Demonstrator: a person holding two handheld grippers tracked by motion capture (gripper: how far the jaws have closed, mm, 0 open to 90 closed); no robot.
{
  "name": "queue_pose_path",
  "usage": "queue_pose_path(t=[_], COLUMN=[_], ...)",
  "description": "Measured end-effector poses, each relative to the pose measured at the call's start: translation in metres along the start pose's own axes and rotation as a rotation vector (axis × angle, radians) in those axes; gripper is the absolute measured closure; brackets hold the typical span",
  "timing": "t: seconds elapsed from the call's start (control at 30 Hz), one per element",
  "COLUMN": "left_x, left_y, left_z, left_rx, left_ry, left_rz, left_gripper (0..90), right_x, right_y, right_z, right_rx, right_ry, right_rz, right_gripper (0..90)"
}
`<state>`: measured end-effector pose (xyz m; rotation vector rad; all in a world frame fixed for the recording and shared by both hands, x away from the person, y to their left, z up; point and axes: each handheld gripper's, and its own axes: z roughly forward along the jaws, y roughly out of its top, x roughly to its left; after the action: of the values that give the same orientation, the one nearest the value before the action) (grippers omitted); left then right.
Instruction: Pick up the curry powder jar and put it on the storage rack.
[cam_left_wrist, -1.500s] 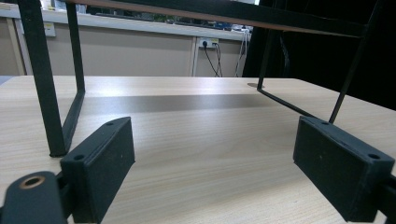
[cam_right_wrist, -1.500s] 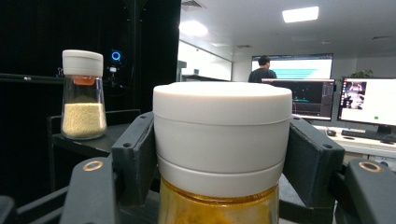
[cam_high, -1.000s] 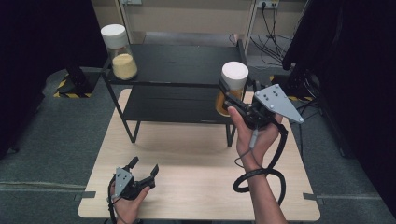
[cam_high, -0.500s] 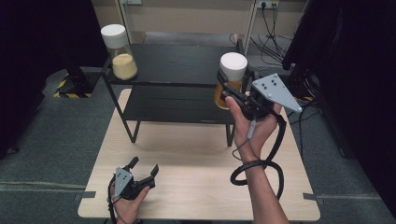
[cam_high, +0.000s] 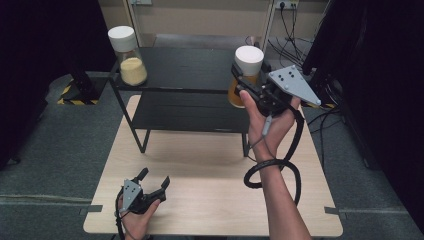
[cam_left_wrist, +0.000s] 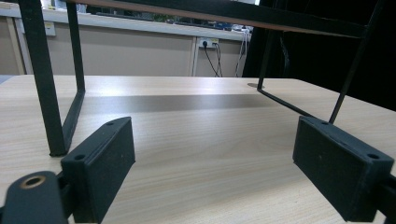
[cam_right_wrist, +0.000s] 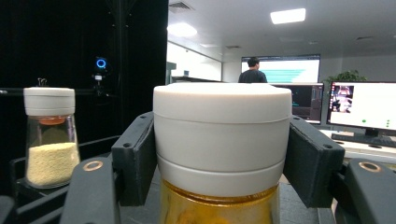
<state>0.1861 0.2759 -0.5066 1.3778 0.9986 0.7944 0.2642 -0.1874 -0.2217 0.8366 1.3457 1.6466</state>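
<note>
Gripping the white-capped glass jar of amber liquid (cam_high: 245, 75) by its cap, the right hand-held gripper (cam_high: 250, 87) holds it at the black metal two-tier shelf's (cam_high: 185, 67) 3 o'clock edge, placement judged pending; the left hand-held gripper (cam_high: 152, 180) lies open and empty on the pale wooden bench (cam_high: 210, 165).

Light wood tabletop (cam_high: 210, 165), centre of frame, on grey carpet floor (cam_high: 55, 140). Black two-tier metal shelf (cam_high: 185, 95) at its far edge. Beige wall (cam_high: 200, 15) along the top, power socket (cam_high: 282, 4) upper right with cables (cam_high: 295, 25) hanging. Black curtains (cam_high: 45, 40) either side. Yellow-black hazard tape (cam_high: 67, 95), left.
</note>
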Motion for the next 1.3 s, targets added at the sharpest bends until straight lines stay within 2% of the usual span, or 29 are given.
queue_pose_path(t=[0.5, 1.1, 1.3], left_x=[0.0, 0.001, 0.002], left_y=[0.0, 0.001, 0.001], left_z=[0.0, 0.0, 0.0], left_rx=[0.001, 0.004, 0.004], left_ry=[0.001, -0.004, -0.006], left_rz=[-0.003, -0.005, -0.004], left_gripper=[11.9, 12.1, 12.2], right_x=[-0.001, -0.006, -0.009], right_y=[0.009, 0.018, 0.016], right_z=[0.022, 0.05, 0.058], right_rx=[0.018, 0.046, 0.061], right_ry=[-0.052, -0.076, -0.084], right_rz=[-0.005, -0.004, 0.013], right_gripper=[33.9, 33.9, 33.9])
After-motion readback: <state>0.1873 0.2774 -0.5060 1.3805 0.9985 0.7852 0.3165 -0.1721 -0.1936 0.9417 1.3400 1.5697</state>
